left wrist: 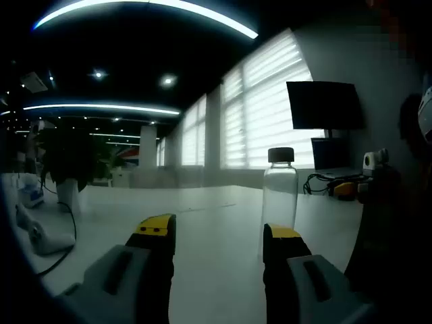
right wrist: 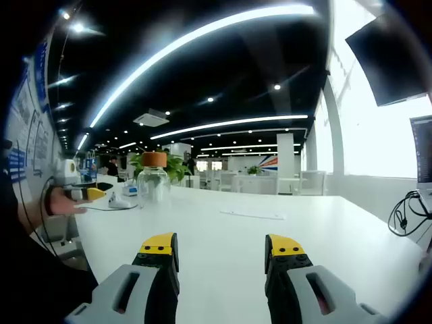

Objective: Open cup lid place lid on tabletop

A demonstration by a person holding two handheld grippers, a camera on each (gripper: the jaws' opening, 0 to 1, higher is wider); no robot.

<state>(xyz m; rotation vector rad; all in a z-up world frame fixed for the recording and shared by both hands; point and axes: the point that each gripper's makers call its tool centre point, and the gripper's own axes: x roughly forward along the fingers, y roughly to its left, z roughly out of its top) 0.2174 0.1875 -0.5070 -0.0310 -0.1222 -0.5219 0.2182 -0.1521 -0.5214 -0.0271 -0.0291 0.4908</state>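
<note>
A clear bottle point(left wrist: 279, 192) with its lid point(left wrist: 281, 155) still on stands on the white desk point(left wrist: 216, 223). Both grippers, left point(left wrist: 219, 233) and right point(right wrist: 221, 244), have jaws spread, holding nothing. Unsteadied, the bottle may tip during twisting.

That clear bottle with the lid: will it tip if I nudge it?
Probably. The bottle stands tall and narrow on the white table and looks empty, so likely light. Its smooth clear wall may slip between the jaws; its lid is on.
</note>
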